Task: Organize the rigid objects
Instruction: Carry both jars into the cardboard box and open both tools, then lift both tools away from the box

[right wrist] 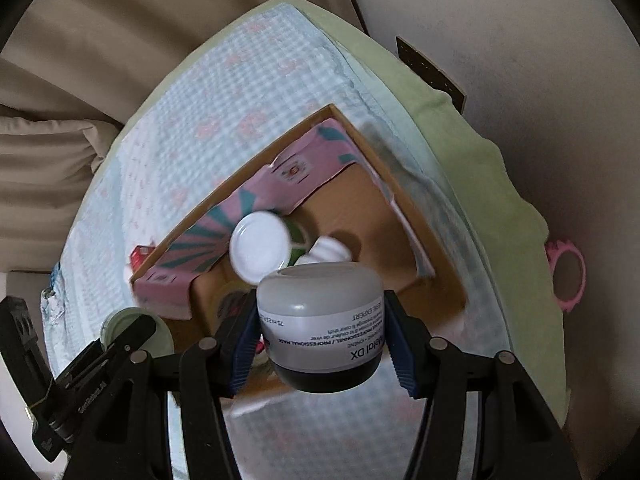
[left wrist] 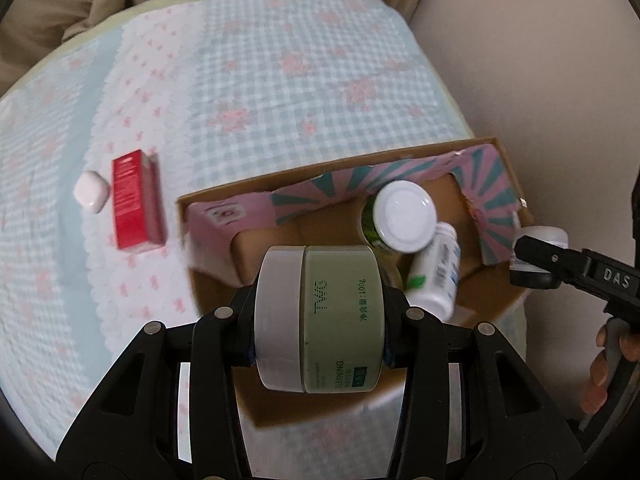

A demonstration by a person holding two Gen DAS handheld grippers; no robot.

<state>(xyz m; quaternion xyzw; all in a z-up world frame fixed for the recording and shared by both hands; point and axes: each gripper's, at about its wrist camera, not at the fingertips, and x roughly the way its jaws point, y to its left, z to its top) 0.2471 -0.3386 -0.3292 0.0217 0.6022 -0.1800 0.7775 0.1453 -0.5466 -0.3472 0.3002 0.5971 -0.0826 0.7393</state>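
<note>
Jars fill both my grippers. My left gripper [left wrist: 320,316] is clamped on a pale green jar [left wrist: 320,316] turned on its side, held above the near edge of the cardboard box [left wrist: 224,196]. My right gripper [right wrist: 322,336] grips a grey jar [right wrist: 320,320] upside down over the same box — inside it lie a white-lidded jar [left wrist: 400,216] and a small white bottle [left wrist: 436,268]. Out on the checked cloth [left wrist: 280,80], a red carton [left wrist: 136,200] lies just beside a white case [left wrist: 91,192].
</note>
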